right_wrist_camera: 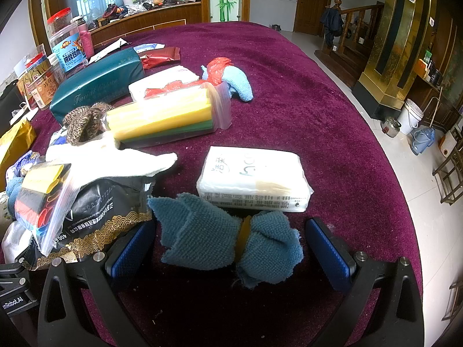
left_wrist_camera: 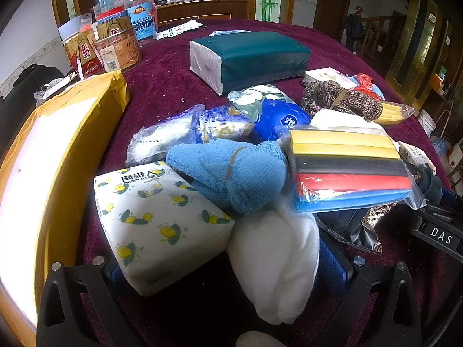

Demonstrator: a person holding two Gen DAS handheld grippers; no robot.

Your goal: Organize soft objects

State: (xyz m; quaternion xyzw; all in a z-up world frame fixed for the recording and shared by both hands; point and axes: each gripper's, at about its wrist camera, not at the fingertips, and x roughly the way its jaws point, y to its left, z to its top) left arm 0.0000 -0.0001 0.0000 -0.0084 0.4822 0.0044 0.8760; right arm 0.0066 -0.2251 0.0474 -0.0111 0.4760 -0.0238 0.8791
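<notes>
In the left wrist view, my left gripper [left_wrist_camera: 224, 267] stands open at the near side of a pile on the maroon tablecloth [left_wrist_camera: 162, 86]. A lemon-print tissue pack [left_wrist_camera: 162, 225] and a white soft cloth [left_wrist_camera: 275, 266] lie between its fingers. Behind them are a light blue towel roll [left_wrist_camera: 231, 173] and a bag of coloured foam strips [left_wrist_camera: 347, 167]. In the right wrist view, my right gripper [right_wrist_camera: 231, 251] is open around a teal towel bundle [right_wrist_camera: 228, 237] tied with a yellow band, with a gap on each side. A white tissue pack [right_wrist_camera: 254, 179] lies just beyond the bundle.
A teal facial-tissue pack [left_wrist_camera: 249, 55], jars [left_wrist_camera: 124, 29] and a gold package [left_wrist_camera: 58, 150] stand at the back and left. A black gold-patterned bag [right_wrist_camera: 107, 211], a yellow-green strip bag [right_wrist_camera: 162, 118] and brown yarn [right_wrist_camera: 84, 121] crowd the left. The table edge [right_wrist_camera: 385, 156] curves on the right.
</notes>
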